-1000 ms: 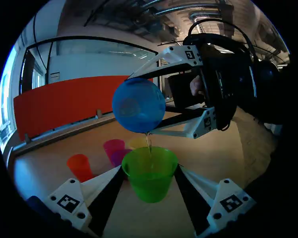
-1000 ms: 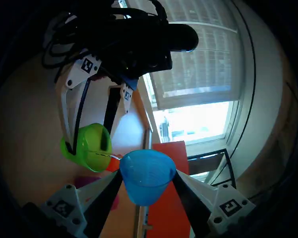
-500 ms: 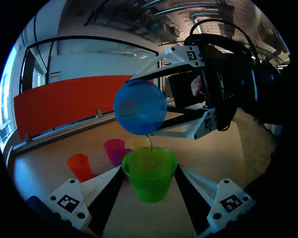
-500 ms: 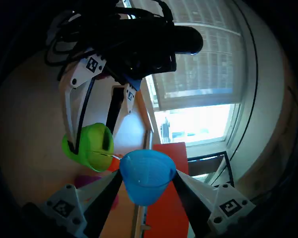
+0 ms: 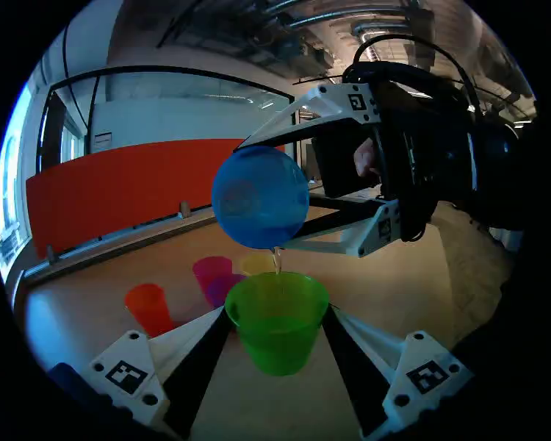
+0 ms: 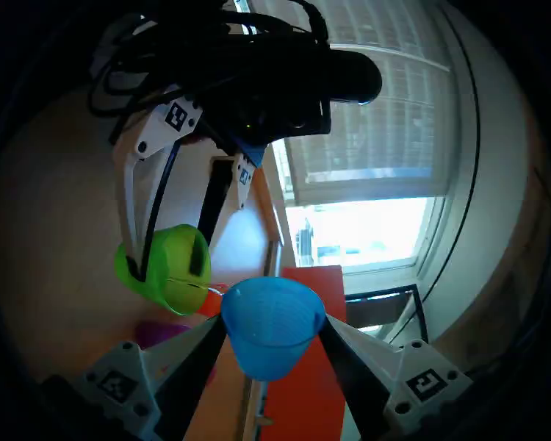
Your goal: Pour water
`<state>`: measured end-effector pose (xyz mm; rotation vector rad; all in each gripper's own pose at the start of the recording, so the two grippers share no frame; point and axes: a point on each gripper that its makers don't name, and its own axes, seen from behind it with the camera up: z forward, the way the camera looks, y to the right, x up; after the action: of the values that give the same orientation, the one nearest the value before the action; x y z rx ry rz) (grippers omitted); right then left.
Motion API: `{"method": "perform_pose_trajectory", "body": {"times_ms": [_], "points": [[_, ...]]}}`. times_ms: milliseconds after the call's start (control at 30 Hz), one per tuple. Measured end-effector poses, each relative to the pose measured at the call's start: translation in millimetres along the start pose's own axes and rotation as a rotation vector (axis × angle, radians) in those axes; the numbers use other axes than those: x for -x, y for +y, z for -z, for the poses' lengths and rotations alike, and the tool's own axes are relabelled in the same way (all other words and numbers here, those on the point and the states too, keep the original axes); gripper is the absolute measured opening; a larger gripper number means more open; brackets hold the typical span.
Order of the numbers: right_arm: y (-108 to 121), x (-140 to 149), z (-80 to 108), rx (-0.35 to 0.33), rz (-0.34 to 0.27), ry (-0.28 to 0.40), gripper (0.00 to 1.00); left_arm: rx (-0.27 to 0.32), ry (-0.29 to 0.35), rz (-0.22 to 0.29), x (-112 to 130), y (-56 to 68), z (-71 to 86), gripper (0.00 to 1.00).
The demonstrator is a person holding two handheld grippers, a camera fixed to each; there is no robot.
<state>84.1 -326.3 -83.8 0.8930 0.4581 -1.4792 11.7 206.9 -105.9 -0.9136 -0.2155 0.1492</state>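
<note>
1. Left gripper (image 5: 275,332): fingers were clamped on the green cup (image 5: 277,305), held upright with water inside.
2. Right gripper (image 5: 261,198): fingers gripped the blue cup (image 5: 257,182), tipped just above the green cup's rim; a thin water stream (image 5: 276,259) ran down into it.
3. Orange cup (image 5: 150,309), pink cup (image 5: 212,273), yellow cup (image 5: 257,263): stood on the table (image 5: 400,287) beyond.
</note>
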Motion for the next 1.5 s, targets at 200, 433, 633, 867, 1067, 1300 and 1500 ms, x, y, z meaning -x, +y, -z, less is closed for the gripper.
{"method": "perform_pose_trajectory", "body": {"times_ms": [200,433,633,867,1067,1300,1500], "points": [[-1.4,-2.6,0.9,-0.001,0.007,0.001,0.91,0.001,0.001,0.001,-0.4,0.4,-0.4,0.86],[-0.9,-5.8,1.5,0.003,0.024,0.001,0.91,-0.001,0.001,-0.001,-1.2,0.4,-0.2,0.86],[-1.0,-7.3,1.6,0.007,0.040,0.000,0.91,-0.001,0.002,-0.002,-1.6,0.3,0.1,0.86],[-1.1,-9.3,1.5,0.009,0.058,-0.001,0.91,0.000,0.003,-0.002,-2.2,0.2,0.2,0.86],[-1.4,-10.4,2.1,0.011,0.077,-0.004,0.91,-0.001,0.003,-0.004,-2.6,0.8,0.7,0.86],[-1.9,-12.5,2.3,0.013,0.091,-0.003,0.91,-0.001,0.003,-0.003,-2.2,0.4,0.8,0.86],[-3.2,-12.9,1.9,0.012,0.102,-0.003,0.91,0.000,0.004,-0.001,-2.4,0.9,0.1,0.86]]}}
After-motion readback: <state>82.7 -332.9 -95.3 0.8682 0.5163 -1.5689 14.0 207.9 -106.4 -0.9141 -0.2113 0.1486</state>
